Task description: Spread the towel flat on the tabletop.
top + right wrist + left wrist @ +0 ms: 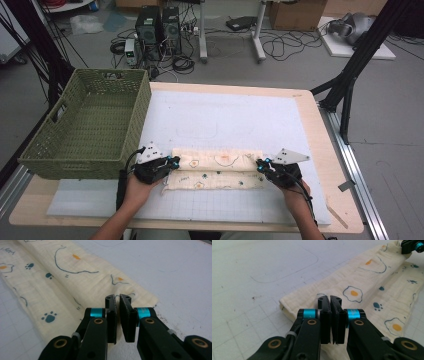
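Note:
A cream cloth (220,167) printed with fried eggs and blue paws lies folded into a long strip on the white mat (225,115). My left gripper (172,161) sits at the strip's left end. In the left gripper view its jaws (329,298) are pressed together, their tips down on the cloth's (367,285) top layer near the corner. My right gripper (261,163) is at the right end. Its jaws (118,297) stand nearly together, tips on the cloth's (62,282) edge. The thin fabric at both tips is hard to make out.
A green woven basket (75,162) stands on the table's left side, close to my left hand. The right gripper (412,246) shows at the top right of the left gripper view. Computers, cables and stand legs lie on the floor beyond the table.

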Motion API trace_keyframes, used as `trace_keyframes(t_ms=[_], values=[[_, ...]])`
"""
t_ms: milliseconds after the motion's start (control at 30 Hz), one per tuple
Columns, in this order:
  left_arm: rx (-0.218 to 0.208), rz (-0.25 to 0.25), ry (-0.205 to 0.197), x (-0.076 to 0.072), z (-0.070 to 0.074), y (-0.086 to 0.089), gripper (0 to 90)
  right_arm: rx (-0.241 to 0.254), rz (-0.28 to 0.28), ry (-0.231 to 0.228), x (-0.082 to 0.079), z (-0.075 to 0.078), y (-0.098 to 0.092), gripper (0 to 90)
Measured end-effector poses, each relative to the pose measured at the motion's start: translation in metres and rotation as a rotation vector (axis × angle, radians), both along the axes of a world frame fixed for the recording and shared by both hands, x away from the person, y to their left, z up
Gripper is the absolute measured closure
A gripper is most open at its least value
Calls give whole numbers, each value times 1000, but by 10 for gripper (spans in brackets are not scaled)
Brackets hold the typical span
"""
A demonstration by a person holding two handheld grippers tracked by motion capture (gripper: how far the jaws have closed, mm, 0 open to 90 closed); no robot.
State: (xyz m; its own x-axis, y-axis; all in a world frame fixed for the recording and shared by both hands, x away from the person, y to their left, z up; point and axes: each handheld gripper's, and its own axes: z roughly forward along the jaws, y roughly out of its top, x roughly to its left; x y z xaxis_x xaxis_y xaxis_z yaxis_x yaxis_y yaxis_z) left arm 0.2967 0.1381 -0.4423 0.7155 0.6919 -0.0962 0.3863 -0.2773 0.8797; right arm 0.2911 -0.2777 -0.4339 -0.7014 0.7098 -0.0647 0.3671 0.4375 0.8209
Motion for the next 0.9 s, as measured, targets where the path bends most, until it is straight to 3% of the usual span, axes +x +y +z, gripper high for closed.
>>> trace_keyframes(t_ms=[233, 333, 433, 600, 800, 900], values=[[-2, -8, 30, -5, -4, 4, 787, -21, 36, 4, -8, 0, -1, 839], [-46, 3, 28, -7, 1, 11, 638, -34, 63, -2, -13, 1, -4, 832], [-84, 23, 3, -8, 7, 17, 545, -25, 94, -2, -19, 2, -10, 812], [-118, 55, -18, -8, 12, 27, 501, 24, 149, 12, -32, 4, -22, 774], [-123, 66, -8, -4, 11, 29, 501, 77, 116, 8, -43, 10, -38, 691], [-111, 72, 13, 2, 9, 25, 505, 105, 42, 10, -43, 11, -46, 690]])
